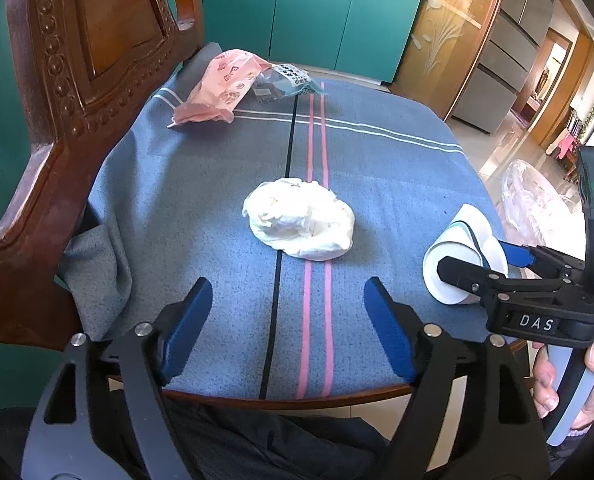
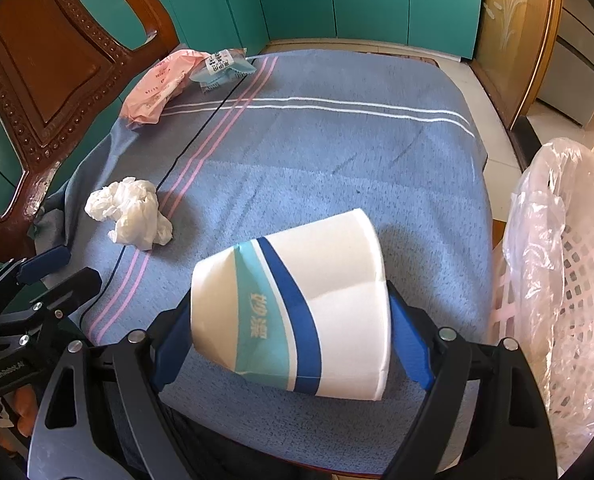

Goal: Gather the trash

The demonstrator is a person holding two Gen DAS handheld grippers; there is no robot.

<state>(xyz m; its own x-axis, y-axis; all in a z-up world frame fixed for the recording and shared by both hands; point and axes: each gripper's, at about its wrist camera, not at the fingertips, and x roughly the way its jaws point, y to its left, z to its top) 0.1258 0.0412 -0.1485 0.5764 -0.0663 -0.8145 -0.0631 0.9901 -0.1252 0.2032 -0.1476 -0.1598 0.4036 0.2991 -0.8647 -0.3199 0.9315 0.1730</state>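
A white paper cup (image 2: 297,312) with blue and teal stripes lies on its side between my right gripper's (image 2: 293,340) blue pads, which press its dented sides; it also shows in the left wrist view (image 1: 463,256). My left gripper (image 1: 289,332) is open and empty, hovering over the near table edge in front of a crumpled white tissue (image 1: 299,218), also in the right wrist view (image 2: 131,212). A pink wrapper (image 1: 217,86) and a clear printed wrapper (image 1: 287,80) lie at the far left of the table.
The table carries a blue striped cloth (image 1: 377,160). A carved wooden chair (image 1: 77,80) stands at the left. A pink basket lined with a clear plastic bag (image 2: 565,280) stands beside the table on the right. Teal cabinets (image 1: 297,8) are behind.
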